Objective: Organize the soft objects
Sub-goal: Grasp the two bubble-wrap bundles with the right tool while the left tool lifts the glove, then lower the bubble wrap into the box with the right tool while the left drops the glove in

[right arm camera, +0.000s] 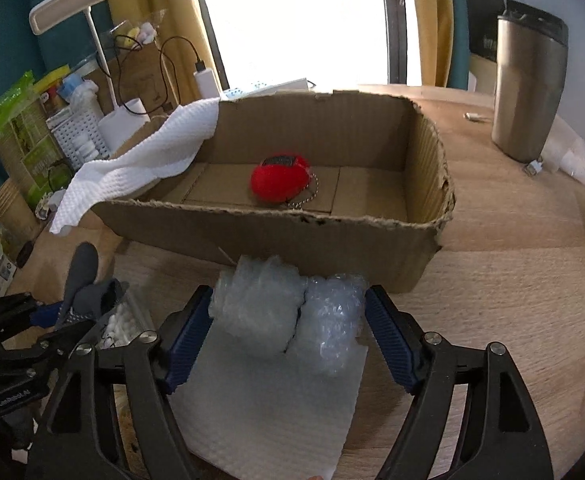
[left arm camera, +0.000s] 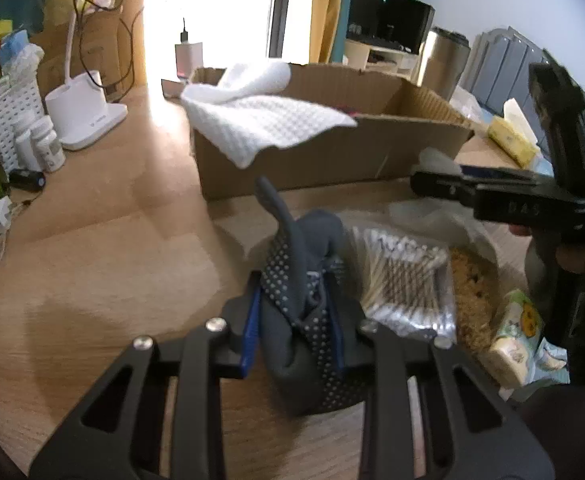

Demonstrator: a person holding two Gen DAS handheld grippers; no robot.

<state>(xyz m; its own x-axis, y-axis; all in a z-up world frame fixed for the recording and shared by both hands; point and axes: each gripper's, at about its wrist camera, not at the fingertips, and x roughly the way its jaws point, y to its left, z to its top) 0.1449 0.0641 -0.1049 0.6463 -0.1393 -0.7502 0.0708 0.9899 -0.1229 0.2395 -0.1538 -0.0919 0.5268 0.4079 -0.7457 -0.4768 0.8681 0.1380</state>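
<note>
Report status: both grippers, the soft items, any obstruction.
Left gripper shut on grey sock. Right gripper shut on bubble wrap. Cardboard box directly ahead, nothing in the way.

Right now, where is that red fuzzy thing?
In the right wrist view, the red plush toy lies on the floor of the cardboard box, near its middle, right of the draped white cloth.

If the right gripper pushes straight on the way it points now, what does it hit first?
The right gripper holds a bubble wrap roll; straight ahead, that roll would probably meet the cardboard box's near wall first, though depth is hard to judge.
</note>
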